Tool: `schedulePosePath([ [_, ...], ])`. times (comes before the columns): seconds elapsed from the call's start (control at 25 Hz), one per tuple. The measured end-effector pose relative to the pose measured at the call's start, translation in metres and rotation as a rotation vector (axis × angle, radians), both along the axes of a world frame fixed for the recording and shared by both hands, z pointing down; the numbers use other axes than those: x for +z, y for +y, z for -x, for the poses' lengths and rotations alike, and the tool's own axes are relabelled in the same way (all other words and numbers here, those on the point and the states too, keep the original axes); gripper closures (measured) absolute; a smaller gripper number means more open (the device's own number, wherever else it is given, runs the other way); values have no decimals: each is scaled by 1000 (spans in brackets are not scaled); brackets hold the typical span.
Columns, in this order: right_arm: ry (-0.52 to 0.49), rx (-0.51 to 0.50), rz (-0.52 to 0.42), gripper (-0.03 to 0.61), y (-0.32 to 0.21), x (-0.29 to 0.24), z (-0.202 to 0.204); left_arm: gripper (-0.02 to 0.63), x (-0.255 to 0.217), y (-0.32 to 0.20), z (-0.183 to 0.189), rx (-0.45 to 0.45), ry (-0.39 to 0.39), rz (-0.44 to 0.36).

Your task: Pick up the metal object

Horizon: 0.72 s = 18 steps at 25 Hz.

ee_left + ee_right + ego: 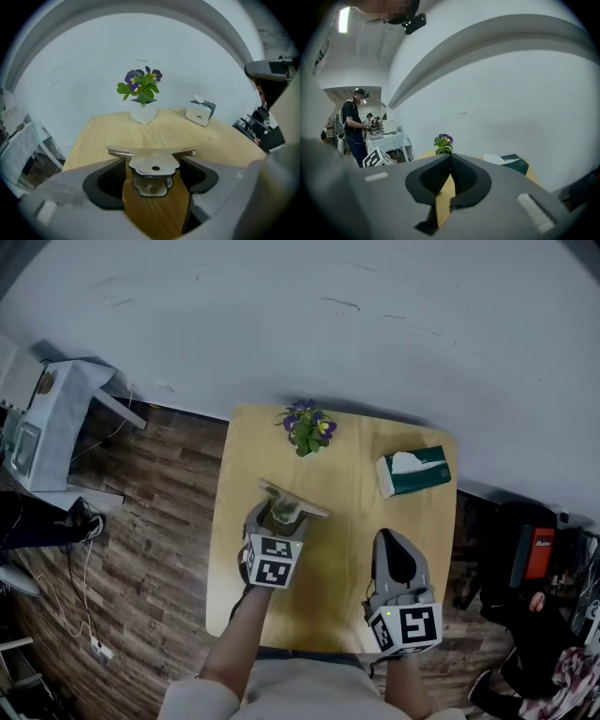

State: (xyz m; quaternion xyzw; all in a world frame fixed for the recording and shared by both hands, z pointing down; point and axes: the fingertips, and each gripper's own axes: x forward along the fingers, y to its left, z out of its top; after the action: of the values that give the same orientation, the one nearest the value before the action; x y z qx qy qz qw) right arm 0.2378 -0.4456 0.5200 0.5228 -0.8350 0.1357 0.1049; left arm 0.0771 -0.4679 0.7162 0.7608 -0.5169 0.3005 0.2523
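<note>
Over the table [347,521], left claw [279,519] spread around metal object [153,164]; right claw [396,545] pinched together.

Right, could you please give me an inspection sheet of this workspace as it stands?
Surface: light wooden table by a white wall.
Job's things: metal object sits between the left gripper's jaws, not clamped.
Clutter: potted flowers at the far edge; tissue box far right.
Grippers: left gripper open around the metal object; right gripper shut, empty, over the table's near right part.
Cables: white cable on the floor left of the table.
Surroundings: cloth-covered side table at left; bags at right.
</note>
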Motion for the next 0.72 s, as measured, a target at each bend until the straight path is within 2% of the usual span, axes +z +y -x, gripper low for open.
schedulePosePath([
  [0.32,13,-7,12,577,-7,6,1,267,4,-8,5,-54,-1,4],
  [0.4,14,-13,15,577,-9,7,3,305,4,-9,5,-51,-6,0],
  [0.6,16,-36,11,577,-11,6,13,308,3,-8,5,-22,-17,7],
  [0.72,12,-47,2,577,-12,3,19,310,0,-6,5,-20,10,22],
])
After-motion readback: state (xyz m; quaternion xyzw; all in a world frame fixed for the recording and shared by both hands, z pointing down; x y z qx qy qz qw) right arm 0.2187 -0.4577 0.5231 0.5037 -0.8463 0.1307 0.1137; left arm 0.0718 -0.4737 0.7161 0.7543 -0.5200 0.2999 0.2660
